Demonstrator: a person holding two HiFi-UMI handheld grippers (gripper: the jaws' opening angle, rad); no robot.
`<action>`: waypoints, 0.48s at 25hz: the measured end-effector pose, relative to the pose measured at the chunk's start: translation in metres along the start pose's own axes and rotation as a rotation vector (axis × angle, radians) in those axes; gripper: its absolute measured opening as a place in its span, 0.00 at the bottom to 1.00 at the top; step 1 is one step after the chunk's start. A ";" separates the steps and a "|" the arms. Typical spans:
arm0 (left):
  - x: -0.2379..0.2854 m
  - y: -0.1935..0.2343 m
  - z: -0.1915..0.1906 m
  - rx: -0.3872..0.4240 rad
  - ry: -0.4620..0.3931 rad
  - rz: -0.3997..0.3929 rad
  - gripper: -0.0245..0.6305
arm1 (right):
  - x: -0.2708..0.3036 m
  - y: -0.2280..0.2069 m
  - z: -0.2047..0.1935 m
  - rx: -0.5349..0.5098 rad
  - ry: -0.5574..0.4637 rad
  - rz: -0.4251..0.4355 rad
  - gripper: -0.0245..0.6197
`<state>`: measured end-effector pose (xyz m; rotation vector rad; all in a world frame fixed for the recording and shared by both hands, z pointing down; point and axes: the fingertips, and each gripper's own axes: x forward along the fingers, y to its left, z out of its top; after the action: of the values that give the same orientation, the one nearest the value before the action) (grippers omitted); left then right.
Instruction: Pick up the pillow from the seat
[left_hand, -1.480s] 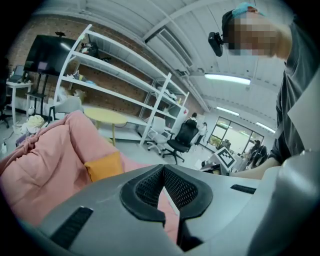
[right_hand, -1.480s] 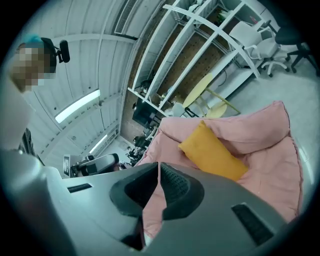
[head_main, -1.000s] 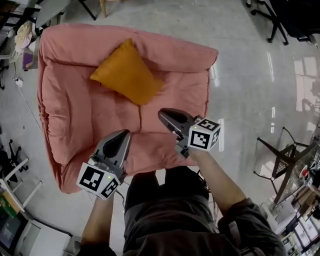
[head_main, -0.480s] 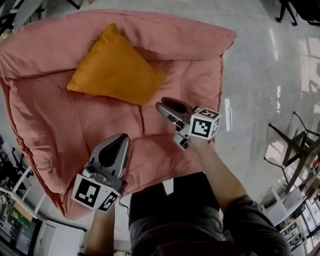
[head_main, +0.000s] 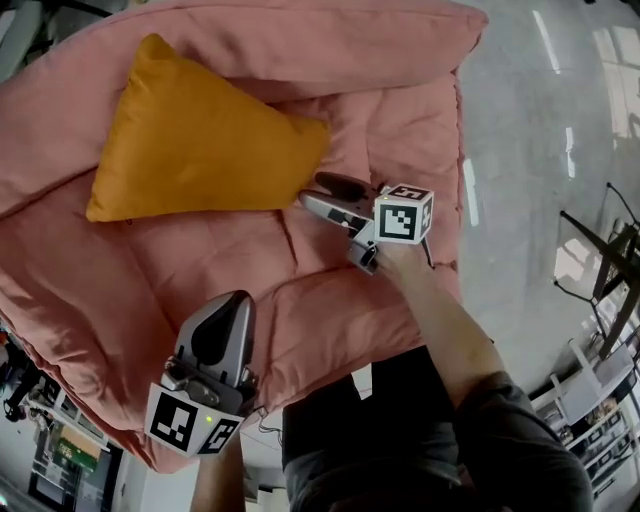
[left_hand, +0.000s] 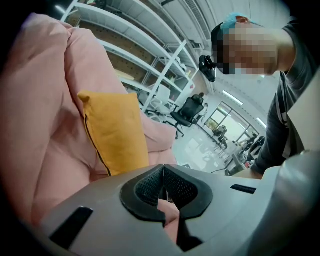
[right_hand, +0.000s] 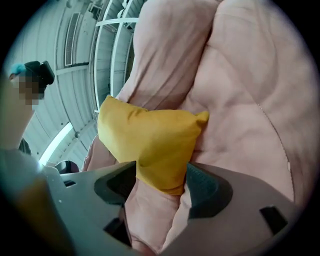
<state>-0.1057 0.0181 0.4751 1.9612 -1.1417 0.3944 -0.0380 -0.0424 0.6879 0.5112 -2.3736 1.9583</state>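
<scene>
Pillow (head_main: 200, 140) leaning on seat (head_main: 120, 290) backrest; right tongs (head_main: 312, 192) opening around its corner; left tongs (head_main: 237, 299) clenched, empty.

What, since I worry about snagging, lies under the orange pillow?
The pillow rests on the pink seat, leaning against its backrest. Only pink fabric shows round its edges; anything beneath its middle is covered.

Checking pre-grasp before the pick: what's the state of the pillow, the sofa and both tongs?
Pink sofa: rumpled, with the pillow on it.
Orange pillow: on the sofa, leaning on its back, not lifted.
Right tongs: jaws opening, pillow's lower corner between them, not clamped.
Left tongs: shut, empty, above the sofa's front edge.
</scene>
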 end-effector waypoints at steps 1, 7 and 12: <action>0.001 0.000 -0.002 -0.001 0.005 -0.005 0.05 | 0.002 -0.005 -0.002 0.008 0.003 0.008 0.45; 0.008 0.011 -0.015 -0.015 0.017 -0.023 0.05 | 0.024 -0.021 -0.002 0.039 -0.008 0.098 0.50; 0.005 0.007 -0.027 -0.080 0.020 -0.033 0.05 | 0.034 -0.018 0.005 0.009 -0.024 0.146 0.54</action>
<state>-0.1048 0.0343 0.4984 1.8999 -1.0947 0.3444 -0.0647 -0.0579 0.7118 0.3734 -2.4842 2.0314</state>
